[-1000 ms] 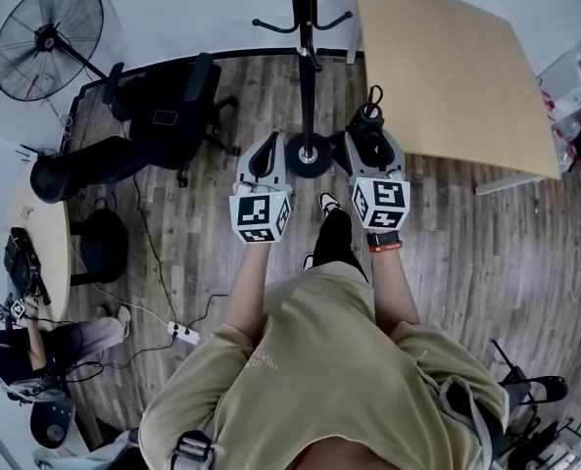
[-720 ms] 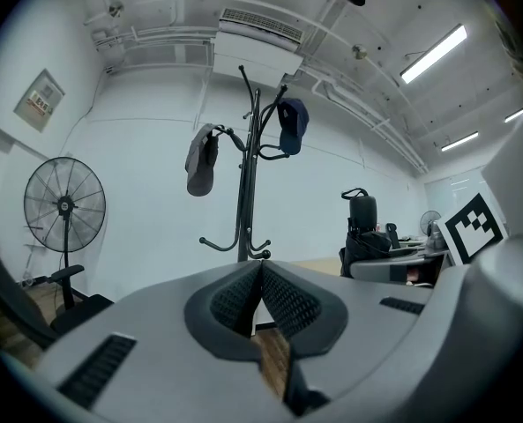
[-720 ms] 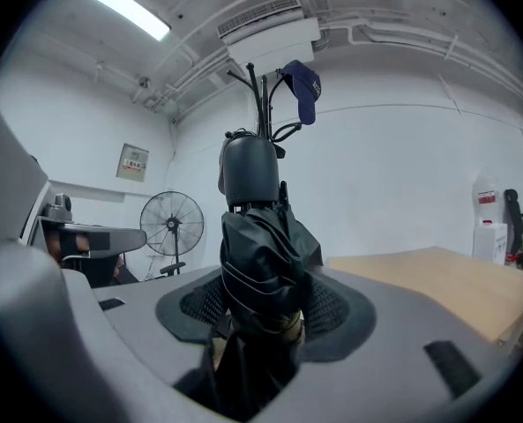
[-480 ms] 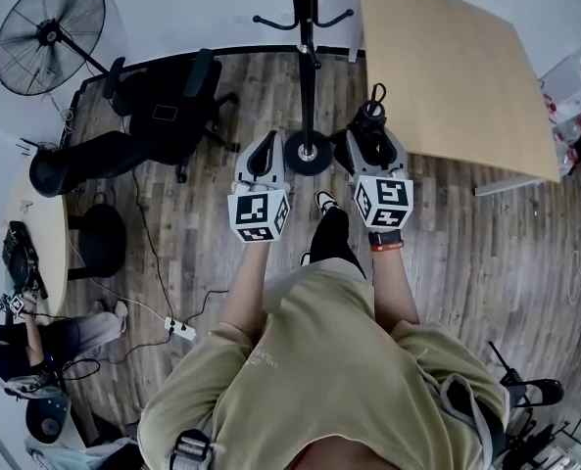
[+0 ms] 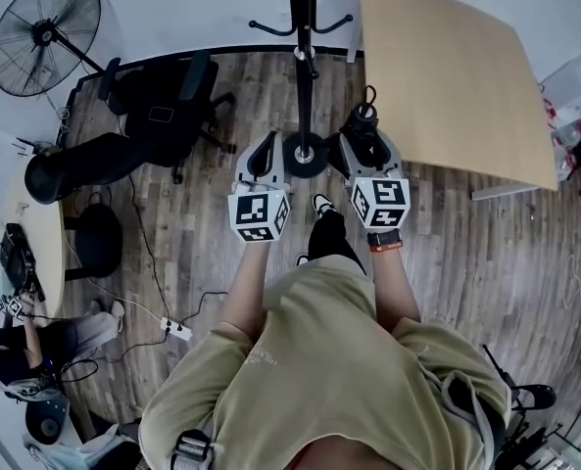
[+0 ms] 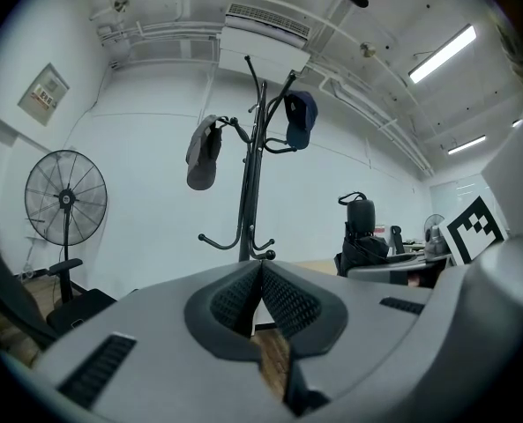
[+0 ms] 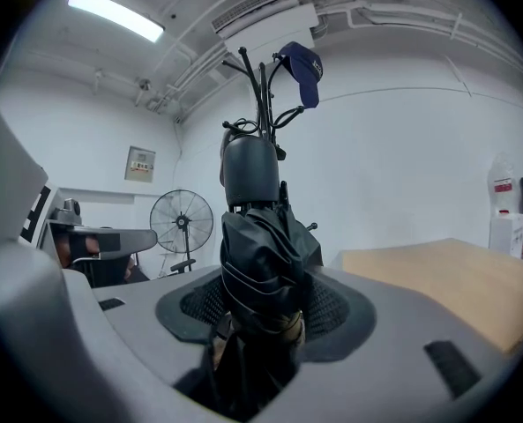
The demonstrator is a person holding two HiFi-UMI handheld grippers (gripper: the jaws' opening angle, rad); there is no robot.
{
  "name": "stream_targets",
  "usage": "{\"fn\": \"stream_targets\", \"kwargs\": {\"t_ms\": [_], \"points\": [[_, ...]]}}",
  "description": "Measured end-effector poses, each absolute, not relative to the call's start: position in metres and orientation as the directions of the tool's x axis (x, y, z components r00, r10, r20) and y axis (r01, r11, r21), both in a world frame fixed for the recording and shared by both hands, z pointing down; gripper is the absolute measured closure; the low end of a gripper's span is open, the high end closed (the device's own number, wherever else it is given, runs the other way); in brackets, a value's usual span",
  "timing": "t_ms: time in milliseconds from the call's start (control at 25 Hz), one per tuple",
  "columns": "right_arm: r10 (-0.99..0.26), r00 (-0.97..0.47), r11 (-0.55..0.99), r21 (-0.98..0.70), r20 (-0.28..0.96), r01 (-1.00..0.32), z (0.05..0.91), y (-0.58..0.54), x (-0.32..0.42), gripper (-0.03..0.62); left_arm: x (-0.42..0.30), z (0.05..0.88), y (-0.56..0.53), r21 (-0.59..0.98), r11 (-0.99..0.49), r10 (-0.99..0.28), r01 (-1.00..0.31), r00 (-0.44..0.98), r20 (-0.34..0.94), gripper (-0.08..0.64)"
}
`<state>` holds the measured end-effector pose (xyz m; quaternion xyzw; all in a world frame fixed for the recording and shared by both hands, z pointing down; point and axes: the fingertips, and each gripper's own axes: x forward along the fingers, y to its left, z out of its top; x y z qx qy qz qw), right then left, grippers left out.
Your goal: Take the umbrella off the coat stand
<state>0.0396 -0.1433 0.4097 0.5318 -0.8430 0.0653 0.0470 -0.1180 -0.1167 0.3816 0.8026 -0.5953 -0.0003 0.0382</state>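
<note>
Right gripper view: the right claw (image 7: 259, 311) clamps the folded umbrella (image 7: 263, 236) upright, seemingly to carry it clear of the coat stand (image 7: 263, 82) just ahead, while the left claw (image 6: 259, 280) is pinched together, empty.

Honestly we can't read any actual text here. There's a framed notice (image 6: 43, 95) on the wall by the fan, and it's too small and blurry to make out. The square markers (image 5: 259, 215) on the two cubes are just black-and-white block patterns, not letters or numbers. We can see a small print (image 5: 261, 360) on the front of the tan shirt, way too tiny to read. The white box (image 5: 570, 78) off at the right edge has a red label, also illegible.
</note>
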Motion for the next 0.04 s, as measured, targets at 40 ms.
{"fn": "stream_targets", "kwargs": {"t_ms": [40], "points": [[-0.888,-0.434,0.430,-0.062,0.152,-0.901,0.4107,-0.1470,0.0396,0.347,-0.1162,0.3821,-0.1210,0.064,-0.290,-0.955,-0.955,0.293,0.047,0.537]]}}
